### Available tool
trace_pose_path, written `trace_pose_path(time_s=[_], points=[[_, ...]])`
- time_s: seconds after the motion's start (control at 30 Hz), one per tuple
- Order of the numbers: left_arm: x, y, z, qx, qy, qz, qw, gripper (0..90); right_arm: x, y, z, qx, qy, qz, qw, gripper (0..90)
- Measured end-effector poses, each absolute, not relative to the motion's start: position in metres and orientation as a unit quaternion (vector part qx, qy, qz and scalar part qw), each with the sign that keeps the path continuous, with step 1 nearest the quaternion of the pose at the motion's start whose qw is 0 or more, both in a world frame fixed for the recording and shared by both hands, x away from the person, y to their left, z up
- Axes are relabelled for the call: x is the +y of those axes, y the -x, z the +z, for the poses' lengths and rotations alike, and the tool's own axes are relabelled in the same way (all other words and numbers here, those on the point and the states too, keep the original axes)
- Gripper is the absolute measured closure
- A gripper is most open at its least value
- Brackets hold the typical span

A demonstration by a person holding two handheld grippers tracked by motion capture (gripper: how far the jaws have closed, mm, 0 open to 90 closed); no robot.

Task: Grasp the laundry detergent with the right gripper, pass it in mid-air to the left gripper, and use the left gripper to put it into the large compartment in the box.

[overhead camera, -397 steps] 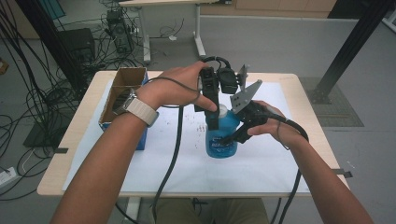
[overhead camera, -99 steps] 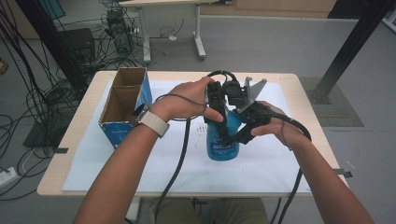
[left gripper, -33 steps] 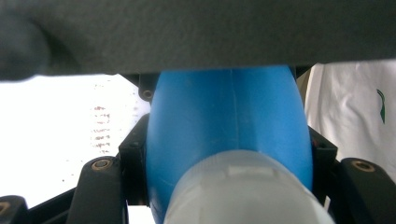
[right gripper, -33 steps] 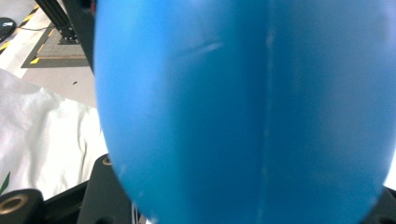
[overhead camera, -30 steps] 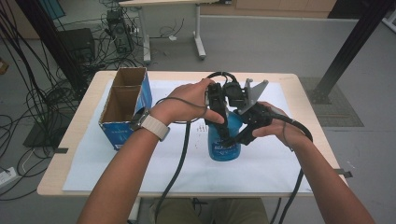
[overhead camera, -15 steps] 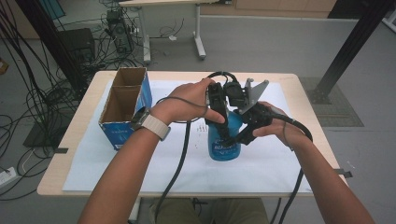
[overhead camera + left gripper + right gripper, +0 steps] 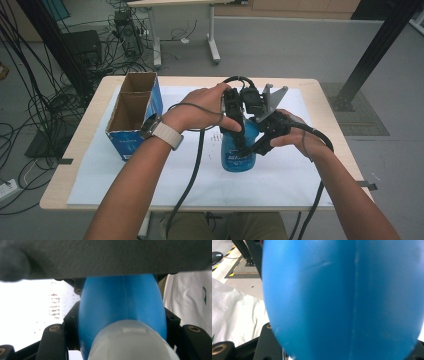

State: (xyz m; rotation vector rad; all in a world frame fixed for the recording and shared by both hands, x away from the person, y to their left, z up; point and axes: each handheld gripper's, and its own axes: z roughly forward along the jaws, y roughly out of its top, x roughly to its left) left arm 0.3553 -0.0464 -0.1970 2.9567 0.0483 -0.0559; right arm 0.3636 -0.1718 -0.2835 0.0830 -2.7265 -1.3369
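A blue plastic bottle (image 7: 235, 159) stands upright on the white sheet near the middle of the table. My left gripper (image 7: 240, 134) comes down from above, shut around the bottle's top. In the left gripper view its white cap (image 7: 132, 342) sits between the black jaws of the left gripper (image 7: 122, 323), with the blue body (image 7: 122, 300) below. From the right, my right gripper (image 7: 257, 145) is shut on the bottle's side. The blue wall (image 7: 342, 297) fills the right gripper view, and the right gripper (image 7: 342, 348) shows as black jaws at both lower corners.
An open cardboard box (image 7: 131, 116) with blue sides stands at the table's left. The white sheet (image 7: 280, 185) covers most of the wooden tabletop (image 7: 87, 145). Black cables trail from both grippers over the front edge. Floor cables and a desk frame lie beyond the table.
Nothing has shifted in the last second. Against the oldest frame, the left gripper sits lower over the white cap, which showed then, and the left forearm has moved off the box.
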Motion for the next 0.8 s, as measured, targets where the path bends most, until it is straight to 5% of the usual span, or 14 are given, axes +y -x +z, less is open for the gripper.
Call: trace_pose_path(time_s=[0.3, 0.37, 0.8], points=[[-0.046, -0.355, -0.195, 0.021, -0.996, -0.015, 0.089, 37.8, -0.171, -0.364, -0.283, -0.896, -0.031, -0.441, 0.047, 41.5], [-0.045, -0.355, -0.195, 0.024, -0.996, -0.013, 0.087, 37.8, -0.172, -0.363, -0.284, -0.901, -0.028, -0.431, 0.041, 30.0], [-0.03, -0.355, -0.188, 0.057, -0.995, 0.003, 0.081, 37.7, -0.231, -0.367, -0.284, -0.946, 0.079, -0.311, 0.039, 6.9]])
